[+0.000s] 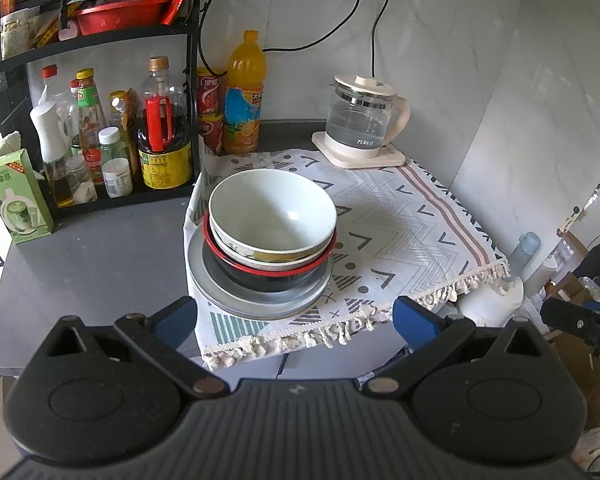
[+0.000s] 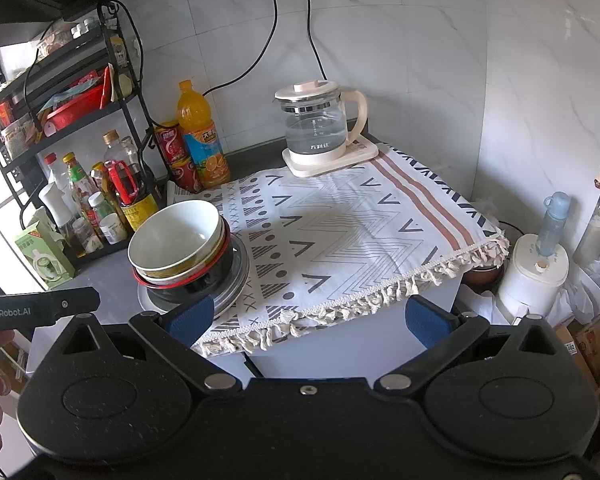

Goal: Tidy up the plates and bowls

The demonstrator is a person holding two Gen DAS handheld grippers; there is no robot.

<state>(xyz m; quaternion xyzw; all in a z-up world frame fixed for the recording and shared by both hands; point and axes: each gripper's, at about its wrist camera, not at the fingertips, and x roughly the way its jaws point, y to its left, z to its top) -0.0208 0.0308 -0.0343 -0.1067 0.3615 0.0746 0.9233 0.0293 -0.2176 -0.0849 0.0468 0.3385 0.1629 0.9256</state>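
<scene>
Stack sits mid-frame in the left wrist view, at the left end of the patterned cloth [image 1: 400,220]: white bowl [image 1: 272,212] nested on top, a yellow-banded bowl [image 1: 276,258] under it, then a red-rimmed black bowl [image 1: 260,276], all on a grey plate [image 1: 260,300] at the bottom. Nesting small-into-large keeps the pile stable, likely why it is built that way. Left gripper [image 1: 296,320] is at bottom centre, fingers spread wide, holding nothing, lined up short of the plate's near rim, not touching. Right gripper [image 2: 308,320] is also spread wide and empty, off to the side, aimed at bare cloth. Kettle [image 1: 360,120] is upper right, bottle rack [image 1: 100,120] upper left, both apart from the stack. Looks sorted, or about to be unstacked; cannot tell which.
</scene>
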